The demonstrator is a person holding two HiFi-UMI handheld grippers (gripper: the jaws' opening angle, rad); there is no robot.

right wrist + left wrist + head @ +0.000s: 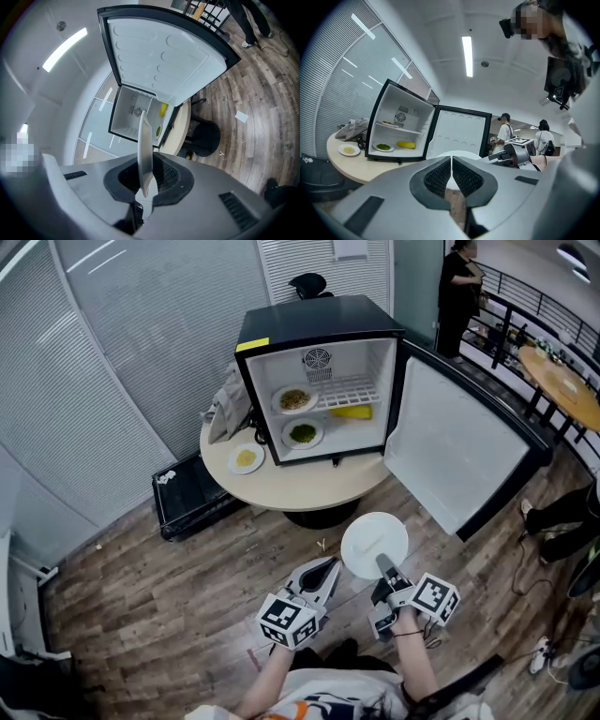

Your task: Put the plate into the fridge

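Gripping the white plate (373, 542) by its near rim, the right gripper (384, 570) holds it above the wood floor (169, 587), in front of the round table (309, 488) and well short of the mini fridge (314, 320). The fridge door (450, 442) stands wide open. The left gripper (325, 575) hangs just beside the plate, its jaws pressed together with nothing between them. Two plates of food (303, 434) sit inside the fridge.

fridge (319, 381) on table (319, 486) | food plate (246, 458) on table, left of fridge | door (450, 437) right of fridge
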